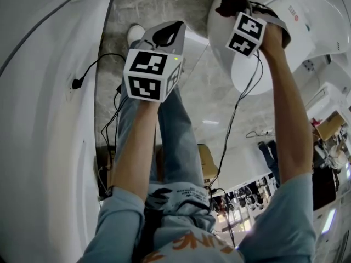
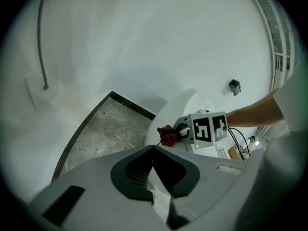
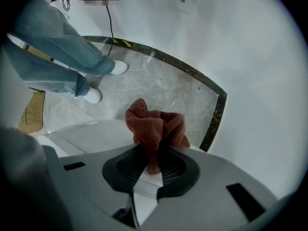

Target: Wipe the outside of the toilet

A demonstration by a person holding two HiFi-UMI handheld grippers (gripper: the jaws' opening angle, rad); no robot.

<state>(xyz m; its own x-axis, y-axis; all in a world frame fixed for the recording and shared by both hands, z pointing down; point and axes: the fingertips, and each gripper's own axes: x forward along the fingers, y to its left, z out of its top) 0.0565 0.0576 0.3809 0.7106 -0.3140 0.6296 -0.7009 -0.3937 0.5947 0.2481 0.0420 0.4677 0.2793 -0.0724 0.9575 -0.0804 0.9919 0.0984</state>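
The white toilet [image 1: 258, 73] stands at the upper right in the head view. My right gripper [image 1: 233, 7] is shut on a crumpled dark red cloth [image 1: 230, 0] and holds it at the toilet's outer top edge. In the right gripper view the cloth [image 3: 155, 125] bulges out of the shut gripper [image 3: 154, 153], over a pale toilet surface [image 3: 82, 136]. My left gripper [image 1: 167, 33] hangs left of the toilet above the floor, apart from it. Its jaws meet with nothing between them [image 2: 153, 150]. The left gripper view shows the toilet [image 2: 185, 105] and the cloth [image 2: 168, 136] ahead.
A curved white wall [image 1: 44, 119] closes off the left side, with a plug and black cable [image 1: 78, 83] on it. Grey marble floor [image 1: 214, 92] lies between wall and toilet, edged by a dark border [image 3: 216, 114]. The person's jeans legs [image 1: 175, 130] and white shoes [image 3: 118, 67] stand close.
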